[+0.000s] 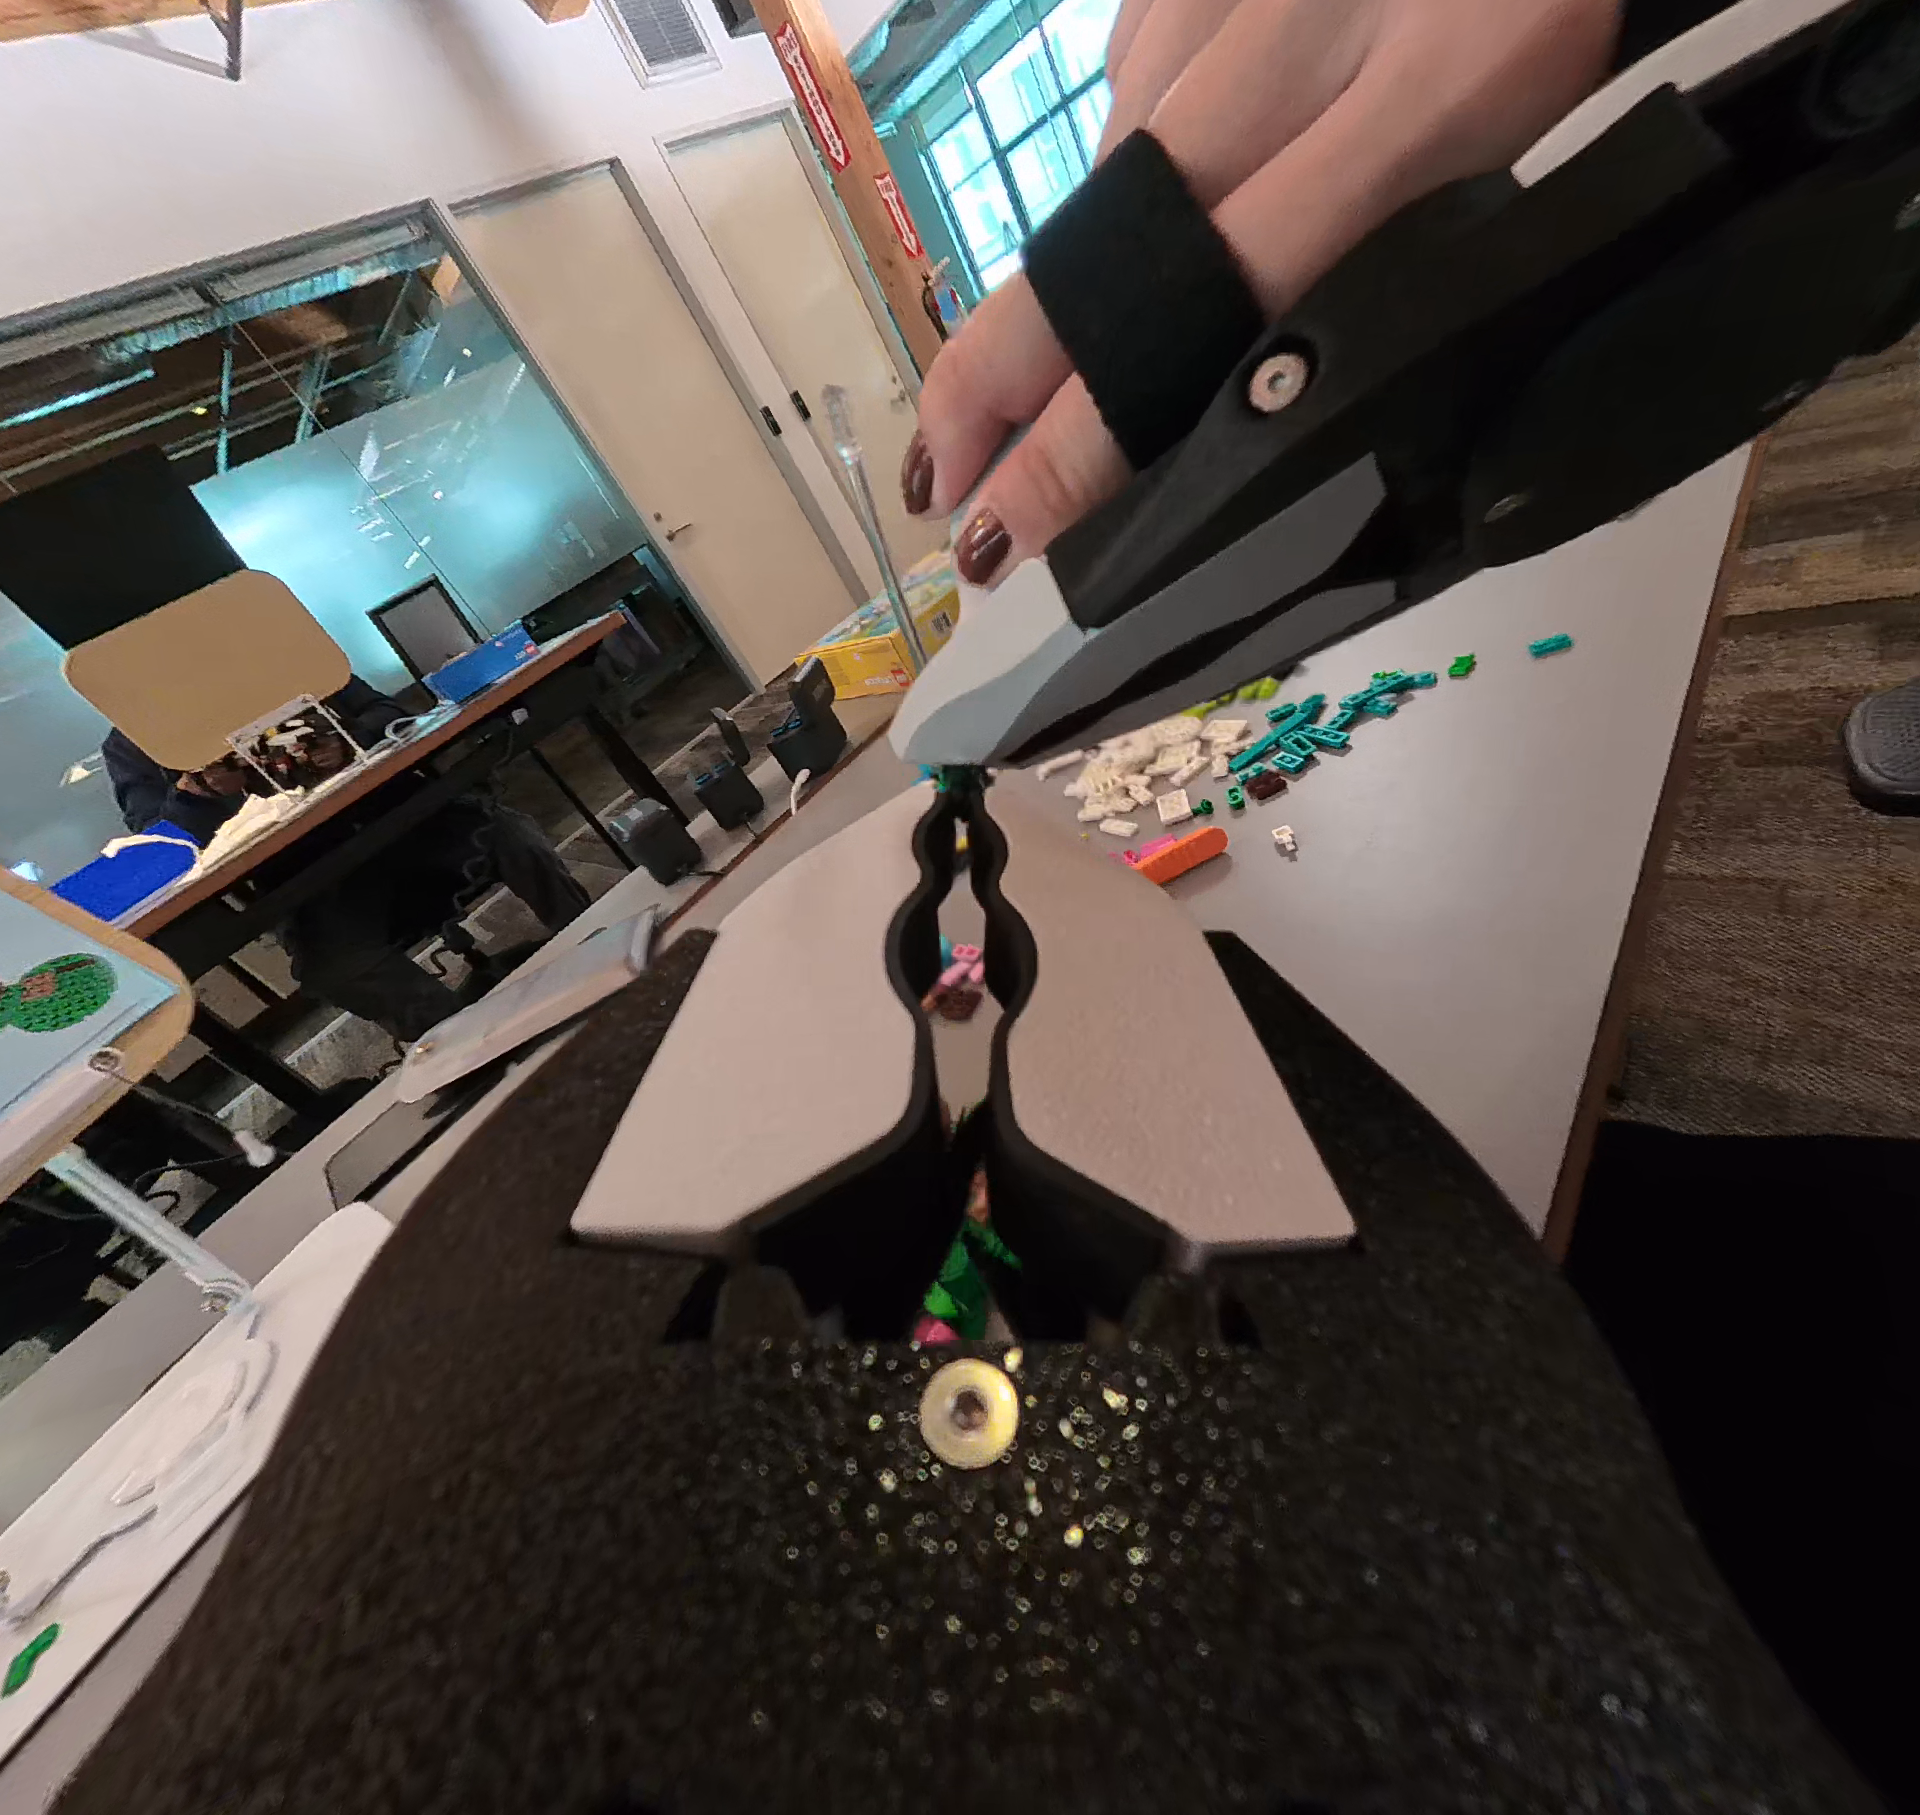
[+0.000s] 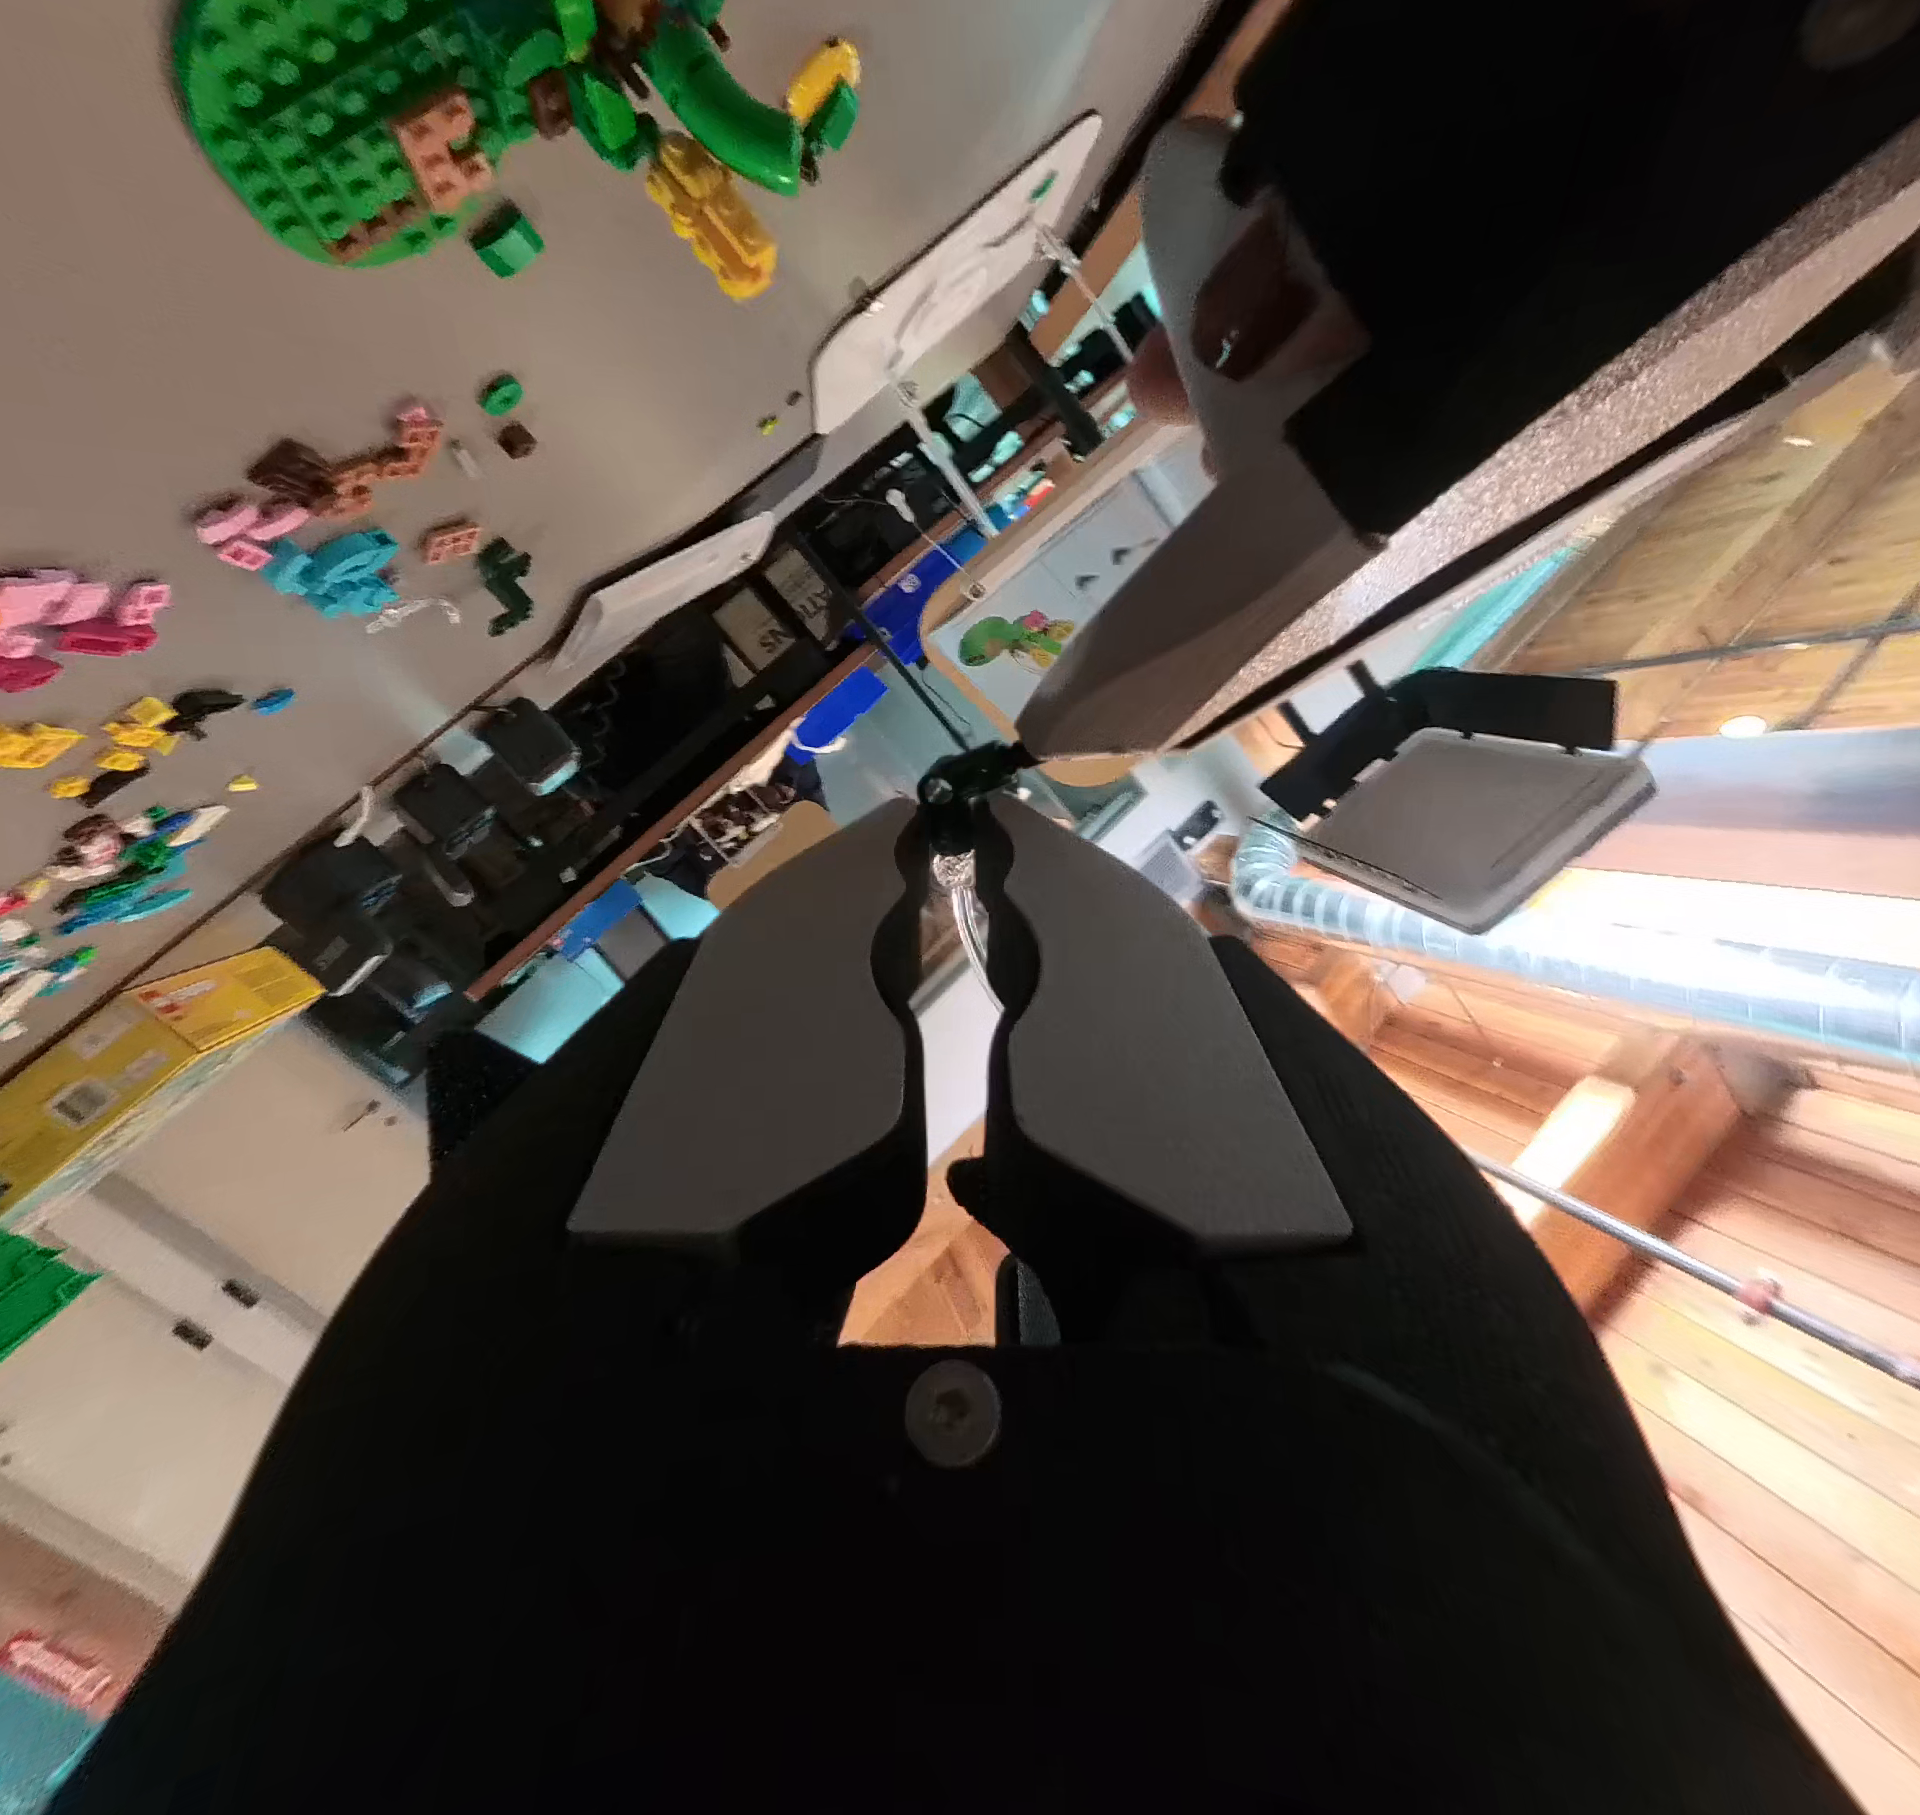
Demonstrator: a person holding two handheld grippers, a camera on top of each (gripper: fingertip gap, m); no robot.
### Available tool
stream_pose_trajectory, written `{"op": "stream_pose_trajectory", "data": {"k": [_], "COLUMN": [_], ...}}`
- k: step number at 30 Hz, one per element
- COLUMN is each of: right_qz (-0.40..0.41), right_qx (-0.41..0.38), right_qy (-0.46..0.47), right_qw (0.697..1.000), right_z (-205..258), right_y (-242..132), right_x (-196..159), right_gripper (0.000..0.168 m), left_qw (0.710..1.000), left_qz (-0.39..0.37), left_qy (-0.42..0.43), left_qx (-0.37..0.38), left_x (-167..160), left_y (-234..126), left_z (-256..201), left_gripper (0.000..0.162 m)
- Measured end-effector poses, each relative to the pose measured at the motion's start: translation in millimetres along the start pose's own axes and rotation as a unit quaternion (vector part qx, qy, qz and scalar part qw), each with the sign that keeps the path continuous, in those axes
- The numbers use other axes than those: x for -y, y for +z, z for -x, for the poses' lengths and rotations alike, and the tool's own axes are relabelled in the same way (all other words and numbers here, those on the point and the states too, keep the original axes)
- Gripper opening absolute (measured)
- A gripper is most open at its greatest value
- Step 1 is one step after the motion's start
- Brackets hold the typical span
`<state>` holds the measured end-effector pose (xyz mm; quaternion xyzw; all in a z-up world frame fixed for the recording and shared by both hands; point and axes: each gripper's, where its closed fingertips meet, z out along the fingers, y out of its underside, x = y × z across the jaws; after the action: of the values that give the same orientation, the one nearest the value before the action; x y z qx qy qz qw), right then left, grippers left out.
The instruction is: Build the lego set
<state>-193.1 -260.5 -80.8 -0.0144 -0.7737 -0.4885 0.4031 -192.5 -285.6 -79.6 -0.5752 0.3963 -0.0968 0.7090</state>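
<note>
- Tips of my left gripper (image 1: pixel 958 797) sit pinched together at the middle of the left wrist view, clamped on a small dark green piece (image 1: pixel 956 780).
- My right gripper (image 1: pixel 951 735) reaches in from the upper right of that view, my hand (image 1: pixel 1226 238) strapped to it; its pale tip meets the same piece.
- In the right wrist view my right gripper (image 2: pixel 961 804) is nipped onto that small dark piece (image 2: pixel 961 789) at centre frame, and the left gripper's tip (image 2: pixel 1049 716) touches it from the upper right.
- Green round baseplate build (image 2: pixel 312 92) lies on the table (image 2: pixel 125 394) at the upper left of this view (pink, yellow and curved green parts stand on it).
- Loose pink, blue and yellow bricks (image 2: pixel 135 622) spread down the left edge.
- White plates (image 1: pixel 1143 768) and teal pieces (image 1: pixel 1320 726) lie right of centre in the left wrist view, with an orange piece (image 1: pixel 1179 851) just below them.
</note>
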Motion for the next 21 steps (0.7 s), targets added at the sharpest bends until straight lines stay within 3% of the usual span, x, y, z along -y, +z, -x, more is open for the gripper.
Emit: {"op": "stream_pose_trajectory", "data": {"k": [4, 6, 10, 12, 14, 16, 18, 21], "right_qz": [0.014, 0.014, -0.026, -0.035, -0.053, -0.101, -0.194, -0.304], "right_qx": [-0.042, -0.062, -0.164, -0.189, -0.178, -0.110, -0.039, 0.032], "right_qy": [0.023, 0.038, 0.068, 0.130, 0.272, 0.465, 0.629, 0.753], "right_qw": [0.999, 0.997, 0.984, 0.973, 0.944, 0.872, 0.752, 0.582], "right_z": [-14, -22, -48, -54, -53, -46, -51, -64], "right_y": [-1, -4, -23, -31, -32, -29, -33, -43], "right_x": [-6, -8, -6, -13, -24, -25, -13, -6], "right_gripper": [0.008, 0.022, 0.029, 0.029, 0.025, 0.025, 0.026, 0.030], "left_qw": [1.000, 1.000, 0.995, 0.989, 0.981, 0.973, 0.963, 0.946], "left_qz": [-0.011, -0.016, -0.053, -0.098, -0.144, -0.174, -0.203, -0.233], "left_qy": [-0.010, -0.022, -0.076, -0.106, -0.128, -0.146, -0.168, -0.195], "left_qx": [0.008, 0.013, 0.023, 0.018, 0.003, -0.031, -0.066, -0.111], "left_x": [6, 6, 12, 21, 31, 40, 48, 59], "left_y": [-5, -7, -16, -23, -29, -33, -37, -43], "left_z": [8, 13, 31, 38, 40, 35, 29, 22], "left_gripper": [0.002, 0.002, 0.002, 0.002, 0.003, 0.003, 0.003, 0.002]}}
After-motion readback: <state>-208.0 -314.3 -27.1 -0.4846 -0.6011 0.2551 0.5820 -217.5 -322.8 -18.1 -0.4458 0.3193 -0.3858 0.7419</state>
